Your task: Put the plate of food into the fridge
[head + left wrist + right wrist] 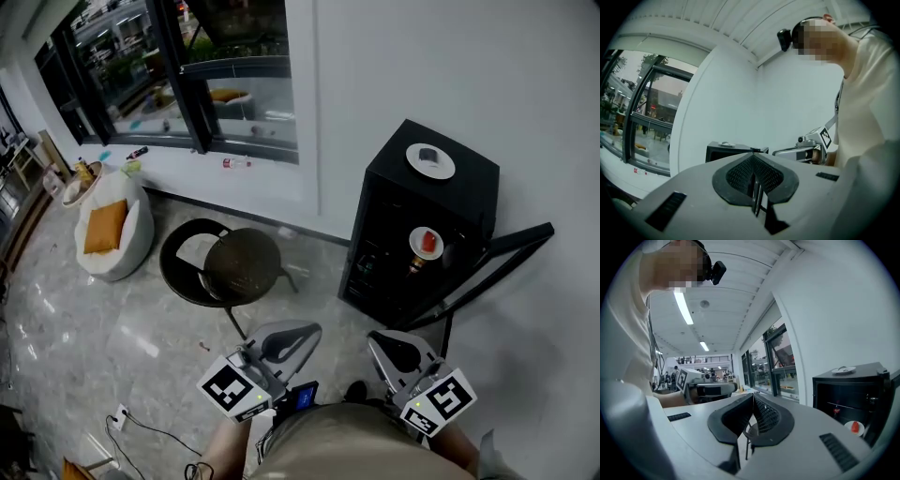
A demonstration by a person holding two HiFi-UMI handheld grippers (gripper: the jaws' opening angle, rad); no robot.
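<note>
Both tongs sit low in the frame, close to the person's body. The left gripper point(300, 335) is clenched with nothing between its jaws, and the right gripper point(382, 343) is likewise closed and empty. The plate of food point(427, 243) — something red on it — shows at the open front of the black fridge point(461, 192), right of centre. I cannot tell whether it rests on a shelf. A second plate point(430, 160) lies on the fridge's top.

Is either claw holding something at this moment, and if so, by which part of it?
Nothing is held: the left claw and the right claw are both shut, with nothing between them.
</note>
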